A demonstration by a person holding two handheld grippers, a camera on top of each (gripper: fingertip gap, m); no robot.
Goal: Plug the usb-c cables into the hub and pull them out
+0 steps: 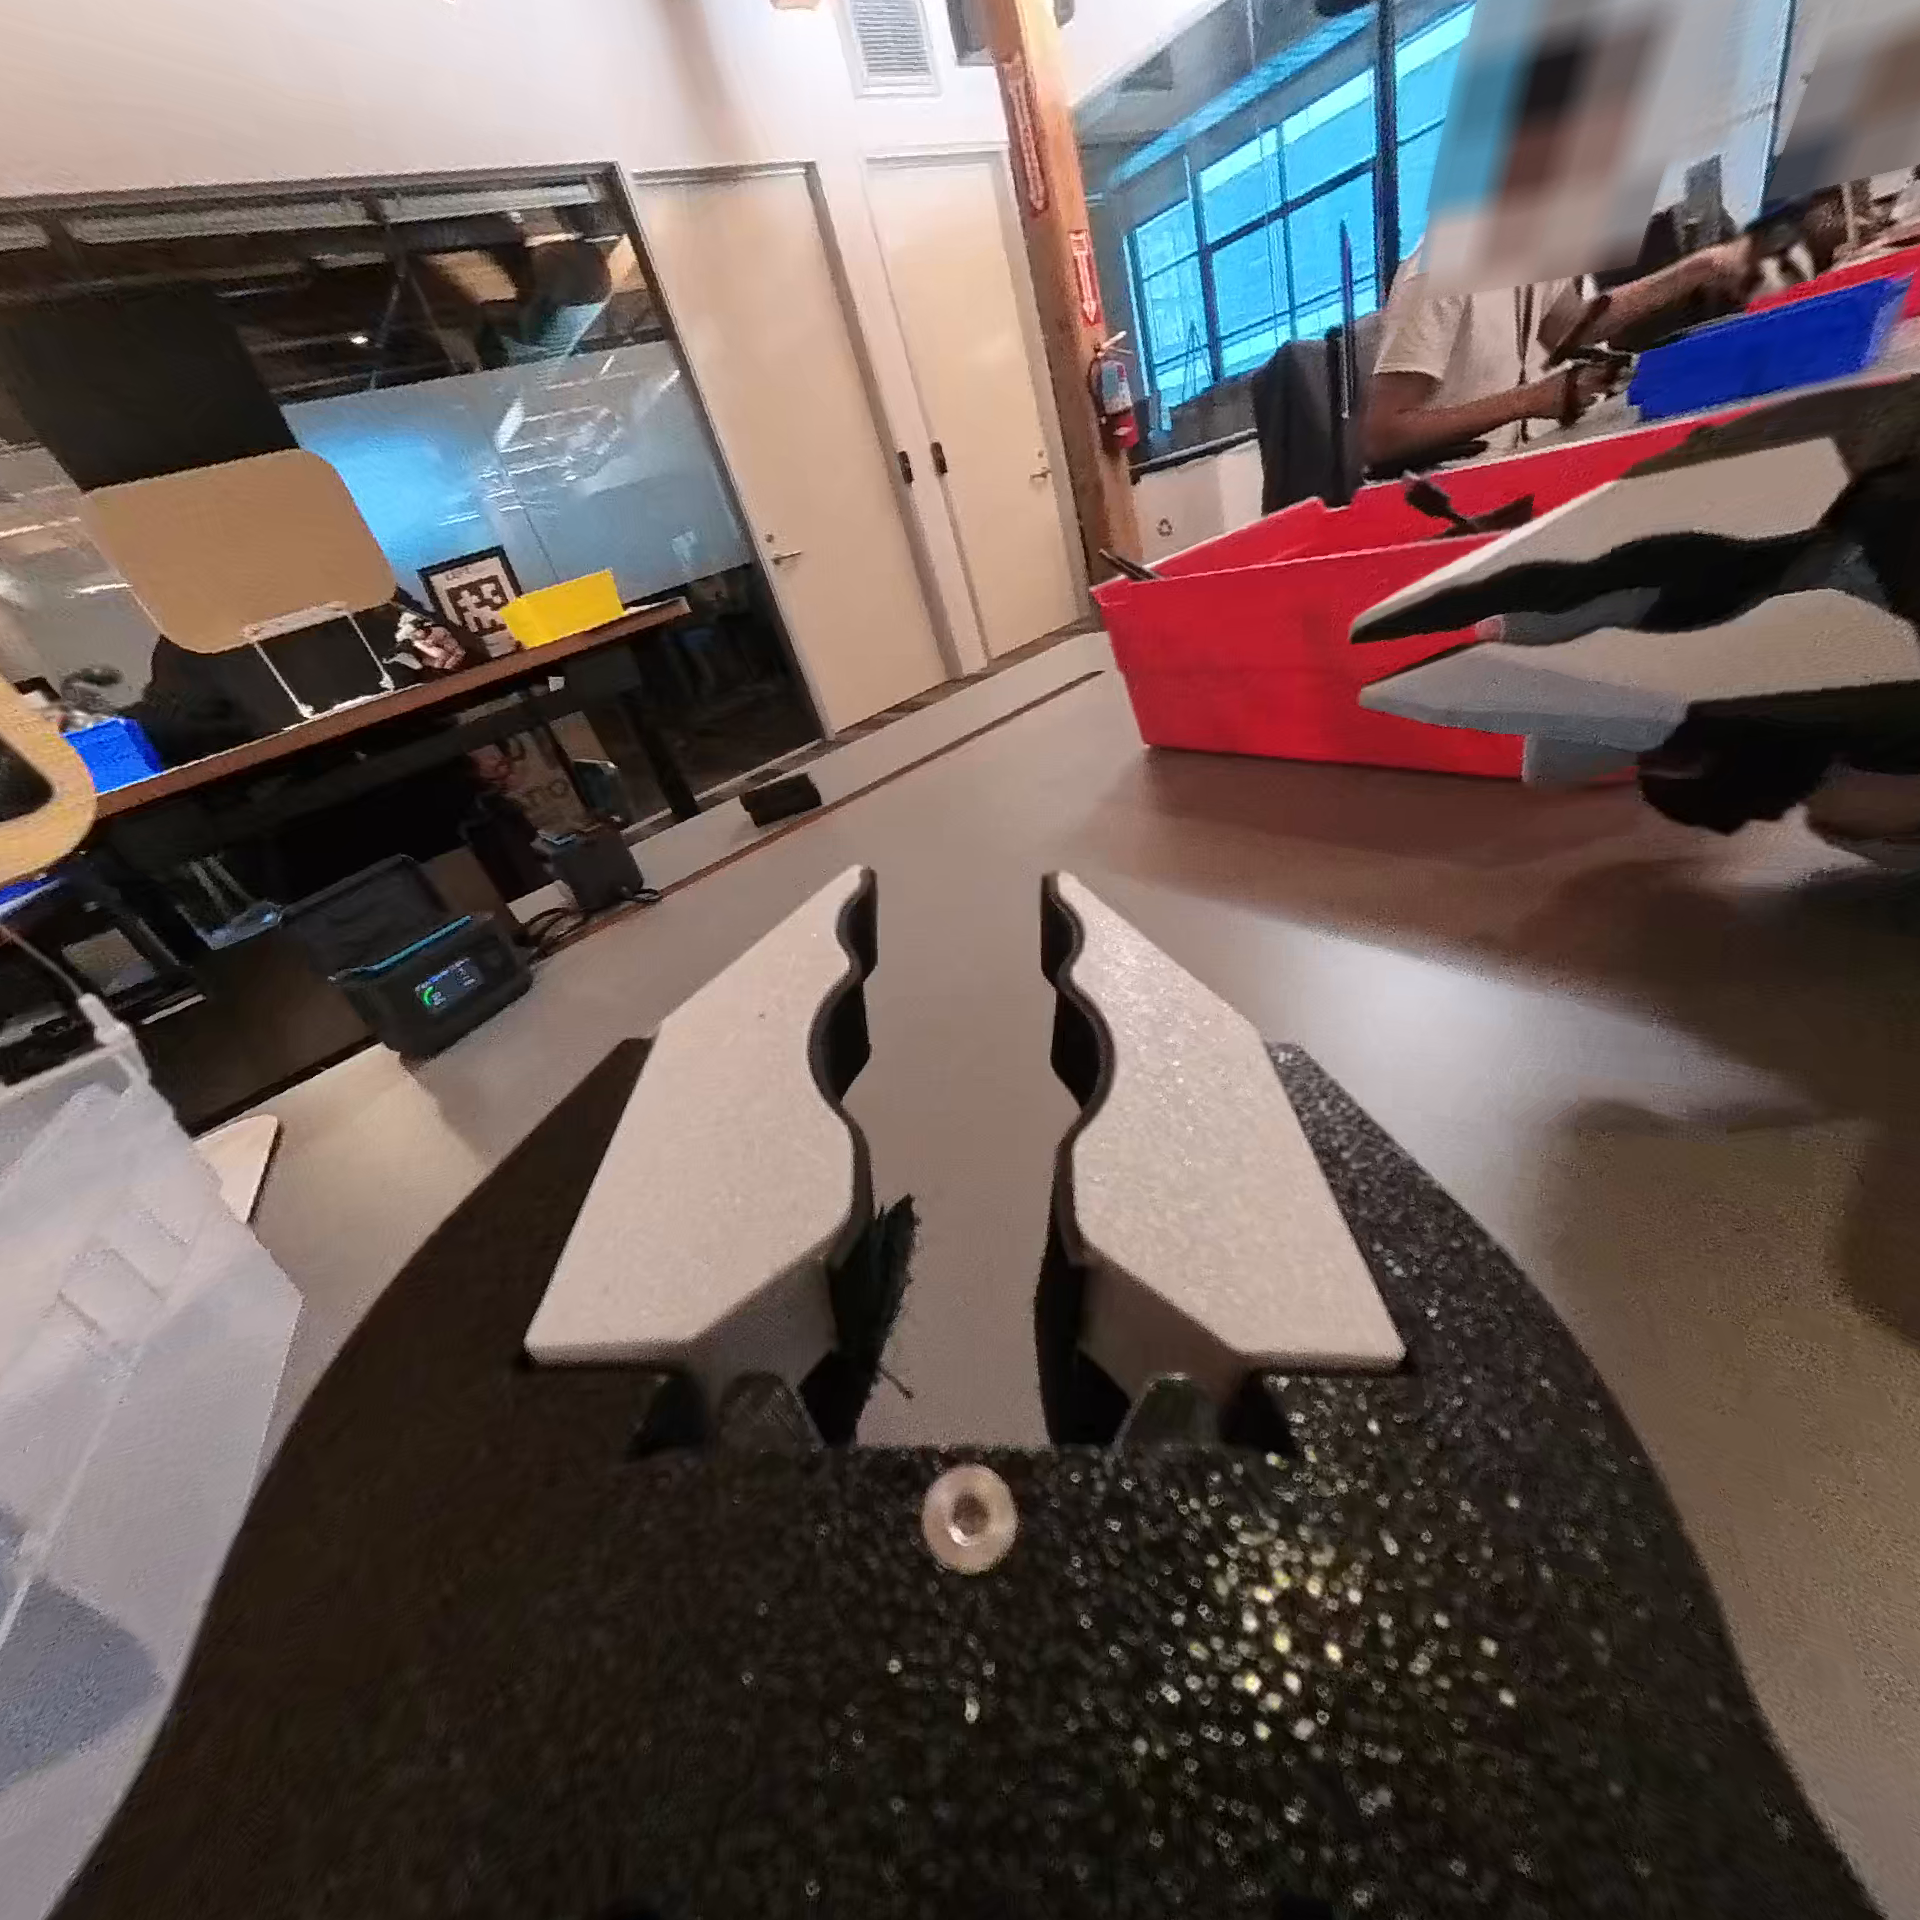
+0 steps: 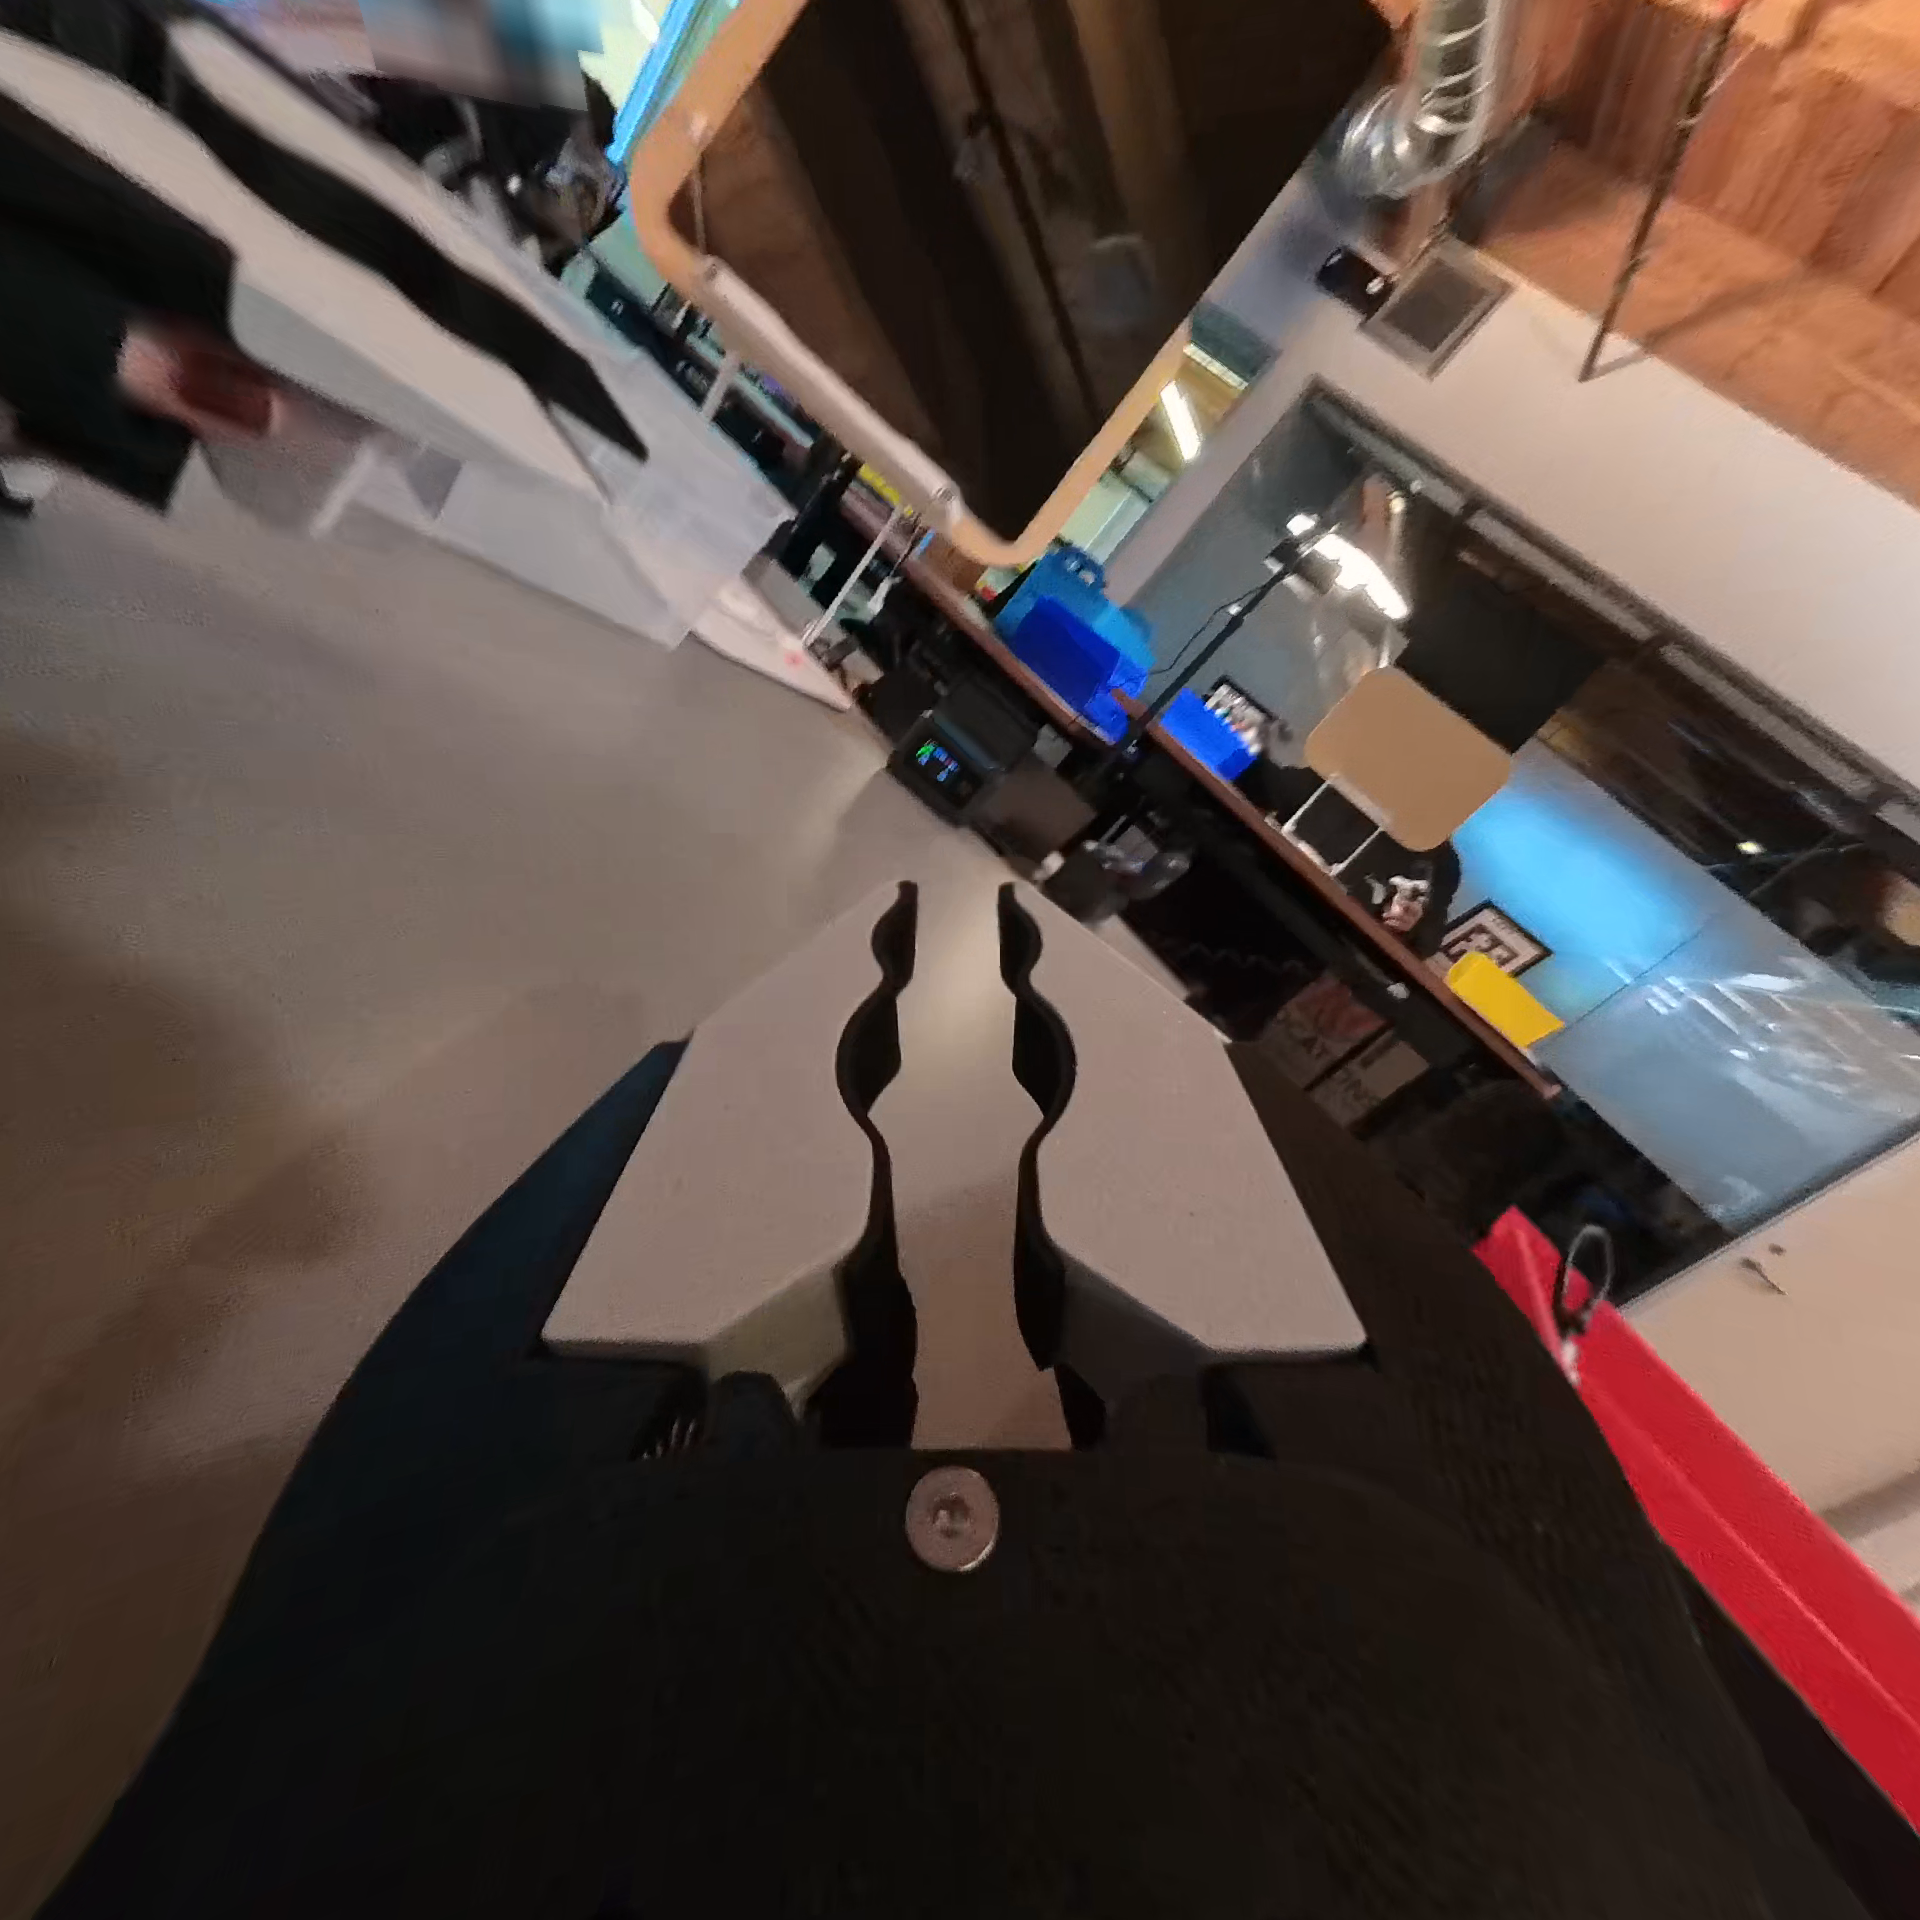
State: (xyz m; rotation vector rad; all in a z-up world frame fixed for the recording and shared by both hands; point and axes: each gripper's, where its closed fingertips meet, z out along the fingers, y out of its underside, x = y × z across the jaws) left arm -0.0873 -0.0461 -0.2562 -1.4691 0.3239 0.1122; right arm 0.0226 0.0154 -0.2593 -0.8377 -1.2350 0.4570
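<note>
No hub or USB-C cable shows in either view. My left gripper [image 1: 956, 894] is open and empty, low over the grey-brown table [image 1: 1299, 987]. A tuft of black fibre [image 1: 878, 1268] sticks to the inner base of its left finger. My right gripper [image 2: 956, 894] is open with a narrow gap and nothing between its fingers. It also shows at the right of the left wrist view [image 1: 1366, 665], above the table, fingertips pointing left. The left gripper appears blurred at the upper left of the right wrist view [image 2: 613, 416].
A red bin [image 1: 1247, 644] stands on the table behind the right gripper; its rim shows in the right wrist view [image 2: 1714, 1507]. A clear plastic box [image 1: 114, 1299] sits at the left. A small dark block [image 1: 779, 800] lies near the table's far edge. A person in a white shirt [image 1: 1455, 343] is behind the bin.
</note>
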